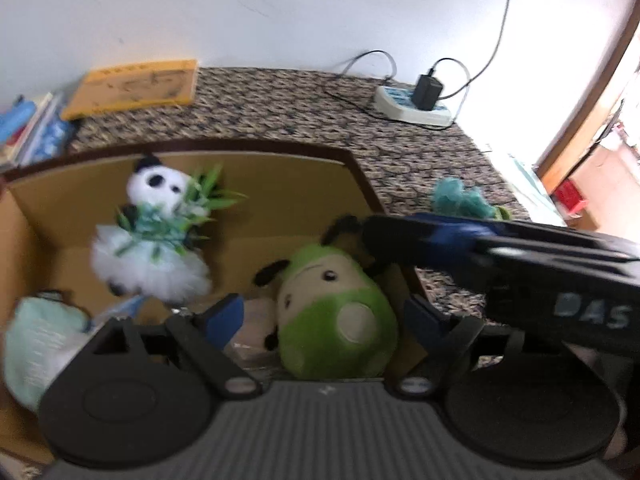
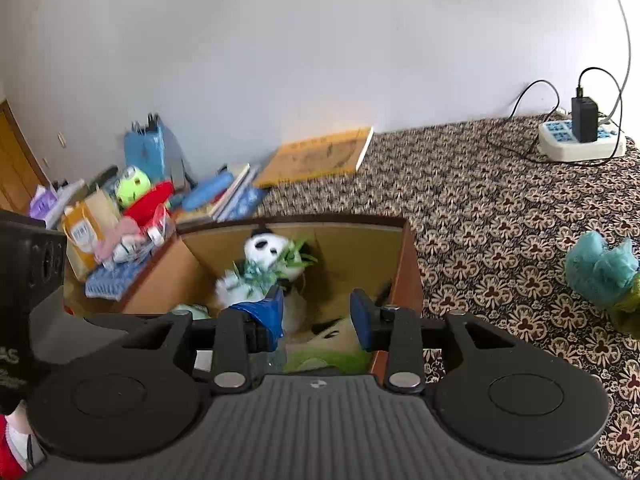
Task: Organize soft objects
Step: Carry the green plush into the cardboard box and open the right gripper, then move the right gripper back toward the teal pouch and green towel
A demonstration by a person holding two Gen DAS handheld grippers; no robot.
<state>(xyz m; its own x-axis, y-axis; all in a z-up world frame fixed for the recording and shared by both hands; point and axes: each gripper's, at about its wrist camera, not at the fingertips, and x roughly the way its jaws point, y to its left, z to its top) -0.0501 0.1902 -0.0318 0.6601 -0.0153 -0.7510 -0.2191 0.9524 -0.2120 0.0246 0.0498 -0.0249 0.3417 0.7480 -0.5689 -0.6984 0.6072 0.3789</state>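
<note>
While left claw [image 1: 320, 316] gapes around green plush [image 1: 336, 312], right claw [image 2: 318, 316] spread, empty, clutter pile [image 2: 120, 208] right view only.

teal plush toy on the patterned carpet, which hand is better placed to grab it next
Right, probably. The teal plush toy lies outside the cardboard box on its side, and its fingers hold nothing.

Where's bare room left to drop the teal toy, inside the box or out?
Inside the cardboard box, bare floor shows between the panda plush and the right wall, behind the green plush. The near-left corner is crowded. Outside, the patterned cloth is bare between the teal toy and the power strip.
</note>
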